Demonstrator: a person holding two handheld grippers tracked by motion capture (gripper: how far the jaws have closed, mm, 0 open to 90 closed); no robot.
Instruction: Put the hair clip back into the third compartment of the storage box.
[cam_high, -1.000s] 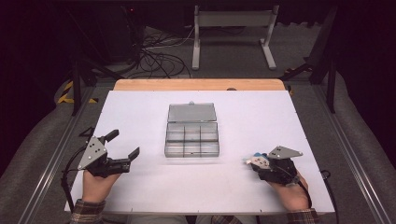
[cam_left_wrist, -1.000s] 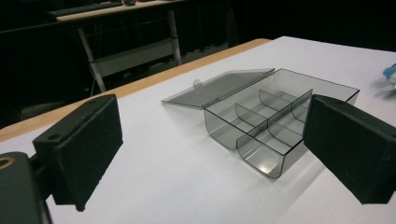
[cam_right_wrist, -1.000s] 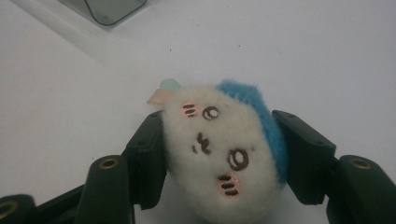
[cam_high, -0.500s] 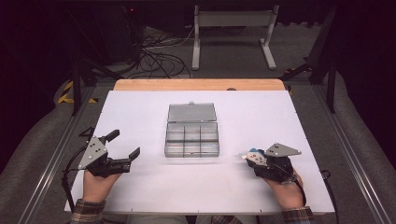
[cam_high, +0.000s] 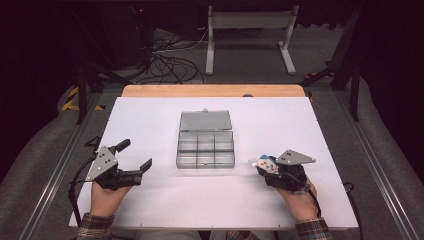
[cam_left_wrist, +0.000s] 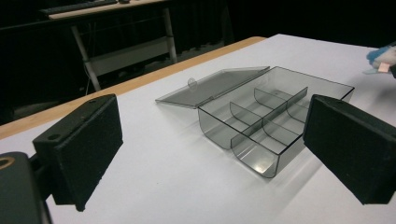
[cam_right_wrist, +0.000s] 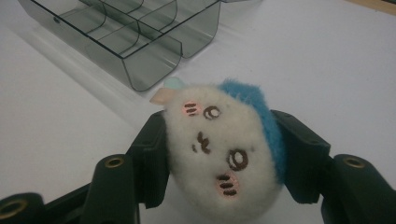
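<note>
Right claw (cam_right_wrist: 219, 163) clamped on plush toy (cam_right_wrist: 224, 154); left claw (cam_left_wrist: 210, 154) apart; no legible writing.

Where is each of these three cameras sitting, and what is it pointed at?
High view: above the person's side, looking down at the table; both hands show.
Left gripper view: on the left gripper, facing the open box between open jaws.
Right gripper view: on the right gripper, facing its plush toy.
Shared: the box.
</note>
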